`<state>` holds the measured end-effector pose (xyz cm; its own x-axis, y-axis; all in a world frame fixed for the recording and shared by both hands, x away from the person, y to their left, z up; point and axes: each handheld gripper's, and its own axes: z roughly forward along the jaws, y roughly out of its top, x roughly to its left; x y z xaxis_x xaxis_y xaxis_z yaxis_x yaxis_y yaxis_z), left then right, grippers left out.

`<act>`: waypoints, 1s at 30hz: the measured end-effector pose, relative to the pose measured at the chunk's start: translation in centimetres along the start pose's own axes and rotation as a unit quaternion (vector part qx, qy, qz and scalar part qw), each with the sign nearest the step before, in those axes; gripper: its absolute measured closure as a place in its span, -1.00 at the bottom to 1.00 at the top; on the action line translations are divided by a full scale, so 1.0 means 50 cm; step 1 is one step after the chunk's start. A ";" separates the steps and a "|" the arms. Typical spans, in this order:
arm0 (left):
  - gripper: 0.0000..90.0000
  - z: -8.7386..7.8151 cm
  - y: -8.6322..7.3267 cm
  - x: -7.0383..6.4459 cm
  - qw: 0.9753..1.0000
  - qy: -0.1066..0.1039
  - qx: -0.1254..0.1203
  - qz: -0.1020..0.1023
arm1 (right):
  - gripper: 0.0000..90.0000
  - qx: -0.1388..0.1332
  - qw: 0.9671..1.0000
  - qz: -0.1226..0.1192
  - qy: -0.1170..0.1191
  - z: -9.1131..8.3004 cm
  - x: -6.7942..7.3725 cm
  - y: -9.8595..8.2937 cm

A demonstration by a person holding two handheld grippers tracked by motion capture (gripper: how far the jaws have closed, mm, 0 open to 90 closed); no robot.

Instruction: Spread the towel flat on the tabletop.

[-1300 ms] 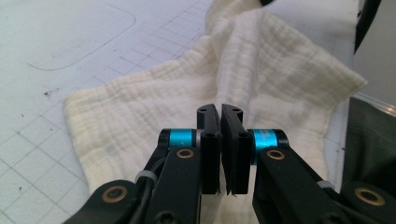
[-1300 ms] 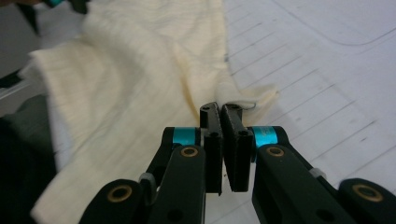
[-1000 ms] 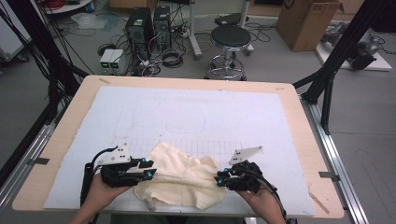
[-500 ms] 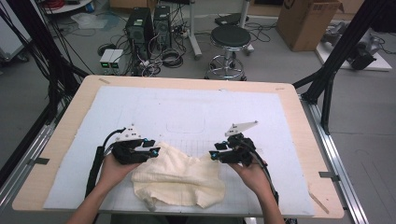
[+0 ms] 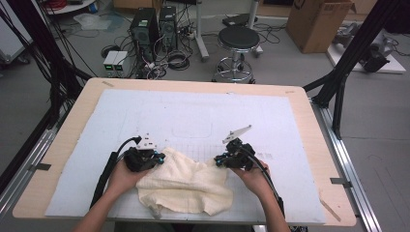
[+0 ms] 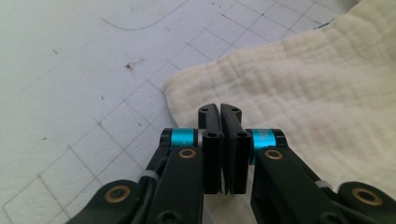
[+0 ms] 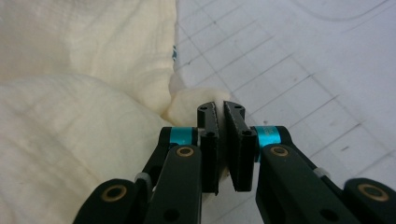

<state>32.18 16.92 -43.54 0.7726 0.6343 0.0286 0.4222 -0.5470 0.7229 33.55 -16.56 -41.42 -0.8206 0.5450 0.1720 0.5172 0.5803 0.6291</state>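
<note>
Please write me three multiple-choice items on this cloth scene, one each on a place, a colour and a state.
1. Where does the cloth lie?
A. near edge of the mat
B. far edge of the mat
C. on the floor

2. What colour is the cloth?
A. blue
B. cream
C. red

3. How do the right tongs stand?
A. wide open above the cloth
B. closed on a cloth fold
C. closed on bare mat

Answers:
1 A, the high view shows it between both hands at the near edge of the mat.
2 B, it is pale cream in both gripper views.
3 B, a cloth fold sits pinched between the jaws.
</note>
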 end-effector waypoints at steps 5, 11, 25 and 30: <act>0.97 -0.028 0.001 0.003 0.999 0.024 -0.029 -0.010 | 0.89 -0.052 0.997 0.005 -0.050 -0.054 0.006 -0.009; 0.97 -0.049 -0.007 0.000 0.999 0.020 -0.038 -0.015 | 0.82 -0.093 0.992 0.035 -0.080 -0.089 0.003 -0.047; 0.47 -0.037 -0.006 0.028 0.995 0.013 -0.063 -0.071 | 0.42 -0.098 0.988 0.085 -0.084 -0.097 -0.045 -0.061; 0.40 -0.017 -0.010 0.034 0.996 0.010 -0.041 -0.083 | 0.29 -0.028 0.994 0.085 -0.065 -0.047 -0.057 -0.061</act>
<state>32.91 18.73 -43.27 0.6853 0.7236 -0.0820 0.5022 -0.3881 0.7728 33.74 -21.32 -42.03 -0.6826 0.7077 0.1825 0.6286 0.4411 0.6405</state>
